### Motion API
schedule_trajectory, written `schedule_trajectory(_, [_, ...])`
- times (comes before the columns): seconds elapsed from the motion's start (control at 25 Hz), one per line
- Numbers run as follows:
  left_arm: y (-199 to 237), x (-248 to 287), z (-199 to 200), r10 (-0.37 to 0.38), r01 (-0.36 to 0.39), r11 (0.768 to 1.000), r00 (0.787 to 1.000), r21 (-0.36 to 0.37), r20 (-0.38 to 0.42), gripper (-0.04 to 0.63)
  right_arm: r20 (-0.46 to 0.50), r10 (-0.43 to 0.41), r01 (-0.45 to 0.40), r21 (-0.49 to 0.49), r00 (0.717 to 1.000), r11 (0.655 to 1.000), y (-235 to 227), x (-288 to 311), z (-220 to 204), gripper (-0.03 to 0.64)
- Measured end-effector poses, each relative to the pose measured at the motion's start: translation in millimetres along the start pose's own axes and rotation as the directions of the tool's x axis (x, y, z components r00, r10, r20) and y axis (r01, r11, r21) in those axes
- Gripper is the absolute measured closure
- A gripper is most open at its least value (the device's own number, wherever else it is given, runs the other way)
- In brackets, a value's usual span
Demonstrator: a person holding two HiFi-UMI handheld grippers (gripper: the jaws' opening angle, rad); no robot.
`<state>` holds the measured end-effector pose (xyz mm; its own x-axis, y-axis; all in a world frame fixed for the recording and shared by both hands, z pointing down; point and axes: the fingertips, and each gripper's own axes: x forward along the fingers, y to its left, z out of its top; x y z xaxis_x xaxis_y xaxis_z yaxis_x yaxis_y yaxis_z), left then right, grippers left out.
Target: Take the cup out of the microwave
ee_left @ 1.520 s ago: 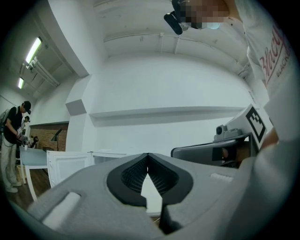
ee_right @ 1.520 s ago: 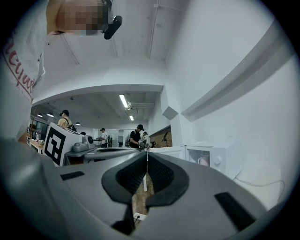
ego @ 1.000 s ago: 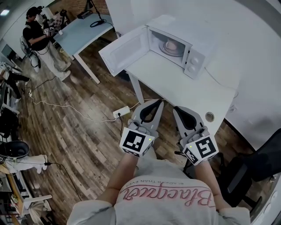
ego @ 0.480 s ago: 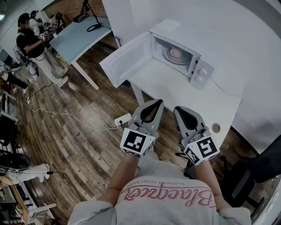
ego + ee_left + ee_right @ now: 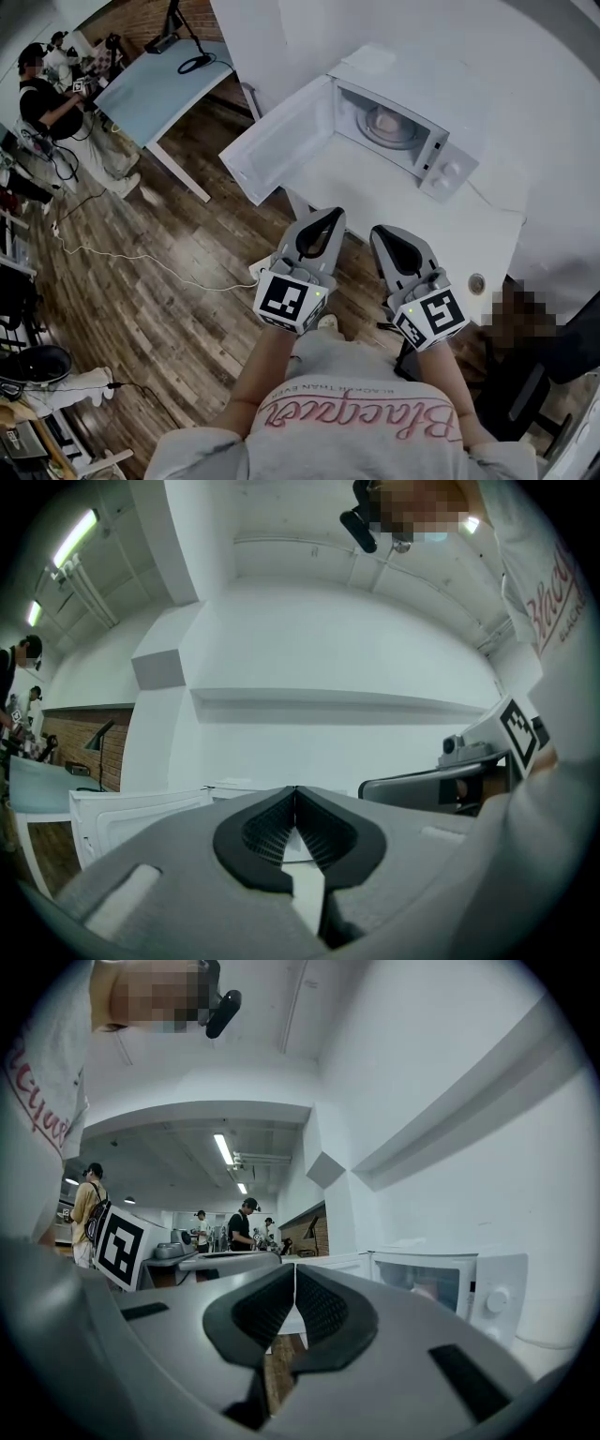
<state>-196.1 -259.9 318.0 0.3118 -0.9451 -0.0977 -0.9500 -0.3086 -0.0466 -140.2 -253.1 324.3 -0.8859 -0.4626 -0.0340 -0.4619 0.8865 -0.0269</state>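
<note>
Cup [image 5: 384,123] noted inside the open microwave [image 5: 427,89], apparently upright, long axis vertical. Left gripper [image 5: 330,214] and right gripper [image 5: 382,232] are pressed together, empty. Cup's side is shown only in right gripper view.

head view: from high up, facing forward and steeply down past the shirt [image 5: 347,422] onto left gripper [image 5: 335,213] and right gripper [image 5: 377,231], table [image 5: 450,225] and open microwave [image 5: 403,122] a little further ahead. left gripper view: low behind its own jaws, facing level at a white wall [image 5: 309,649], microwave door [image 5: 131,808] at left, right gripper at right. right gripper view: likewise level, microwave close at right, left gripper at left. shared by all three: the microwave
</note>
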Motion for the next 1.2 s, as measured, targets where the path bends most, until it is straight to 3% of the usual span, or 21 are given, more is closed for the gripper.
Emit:
schedule_trajectory(0.32, [36.3,4.4,-3.9,-0.013,0.013,1.0,1.0,0.013,0.001,0.592,-0.01,-0.032,0.032,-0.002,0.999,1.0,-1.3,28.5,-6.0,0.604])
schedule_trajectory(0.8, [47.3,16.4,-19.9,-0.064,0.063,0.998,0.998,-0.032,-0.025,0.591,-0.034,-0.065,0.065,0.015,0.997,0.998,-9.6,43.1,-15.8,0.604])
schedule_trajectory(1.2, [53.0,60.2,-36.8,-0.107,0.104,0.993,0.993,-0.053,-0.057,0.591,-0.049,-0.111,0.113,0.039,0.993,0.993,-52.2,53.8,-24.8,0.604])
